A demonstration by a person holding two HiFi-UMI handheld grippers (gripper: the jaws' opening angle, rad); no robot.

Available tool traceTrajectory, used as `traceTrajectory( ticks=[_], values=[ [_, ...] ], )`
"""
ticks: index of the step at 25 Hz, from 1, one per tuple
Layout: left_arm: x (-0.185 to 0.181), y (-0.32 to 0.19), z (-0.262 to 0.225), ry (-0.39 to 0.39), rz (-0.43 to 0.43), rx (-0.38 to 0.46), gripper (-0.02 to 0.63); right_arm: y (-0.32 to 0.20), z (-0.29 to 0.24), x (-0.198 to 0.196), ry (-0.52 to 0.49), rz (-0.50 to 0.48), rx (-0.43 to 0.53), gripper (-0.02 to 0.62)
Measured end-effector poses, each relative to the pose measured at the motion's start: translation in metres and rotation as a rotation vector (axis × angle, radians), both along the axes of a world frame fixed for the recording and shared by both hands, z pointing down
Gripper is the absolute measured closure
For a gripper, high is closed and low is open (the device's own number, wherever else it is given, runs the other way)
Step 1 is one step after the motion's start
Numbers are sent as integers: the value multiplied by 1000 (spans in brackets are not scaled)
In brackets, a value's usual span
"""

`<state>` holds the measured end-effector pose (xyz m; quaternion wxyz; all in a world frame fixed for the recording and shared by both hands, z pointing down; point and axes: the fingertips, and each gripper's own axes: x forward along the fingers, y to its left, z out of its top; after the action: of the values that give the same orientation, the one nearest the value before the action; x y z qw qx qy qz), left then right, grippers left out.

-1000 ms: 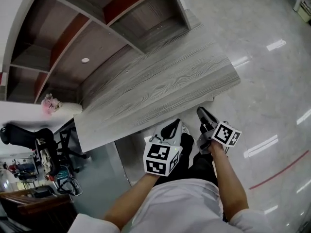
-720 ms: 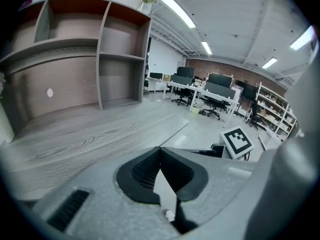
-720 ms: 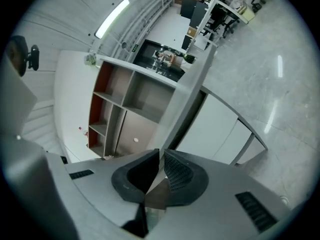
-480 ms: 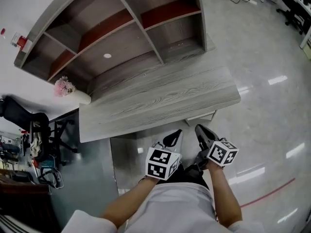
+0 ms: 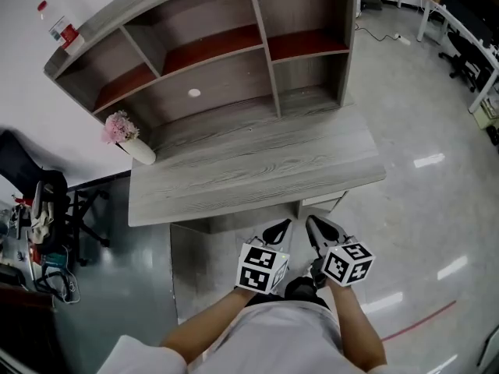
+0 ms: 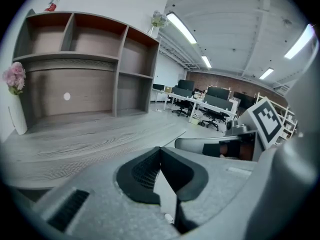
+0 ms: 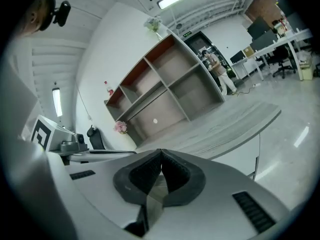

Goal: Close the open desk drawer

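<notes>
- Desk (image 5: pixel 257 170): grey wood-grain top, with a shelf unit (image 5: pixel 226 61) standing along its back edge.
- Vase (image 5: pixel 139 150): white, with pink flowers, at the top's back left corner.
- Drawer (image 5: pixel 321 202): I take the pale front panel just under the desk's front edge, at its right end, to be it. It looks close to flush, and I cannot tell whether a gap is left.
- Left gripper (image 5: pixel 277 231): jaws pressed together, nothing between them. It is held near my body, apart from the desk.
- Right gripper (image 5: pixel 316 224): jaws likewise closed and empty, just beside the left one and nearest the drawer.
- Handling, as I judge it: a stiff box on runners, light, sliding one way only. No grip needed; push with closed jaws on the middle of the flat front. A corner push may skew it.
</notes>
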<state>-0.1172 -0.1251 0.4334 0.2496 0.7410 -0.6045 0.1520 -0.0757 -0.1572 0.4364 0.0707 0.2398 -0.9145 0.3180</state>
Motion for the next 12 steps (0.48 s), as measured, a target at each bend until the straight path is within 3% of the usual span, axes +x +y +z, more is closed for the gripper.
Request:
traceTrajectory(
  ticks=[12],
  values=[
    [5, 37, -27, 61, 68, 98, 604, 59, -46, -7, 193, 32, 199, 594]
  ],
)
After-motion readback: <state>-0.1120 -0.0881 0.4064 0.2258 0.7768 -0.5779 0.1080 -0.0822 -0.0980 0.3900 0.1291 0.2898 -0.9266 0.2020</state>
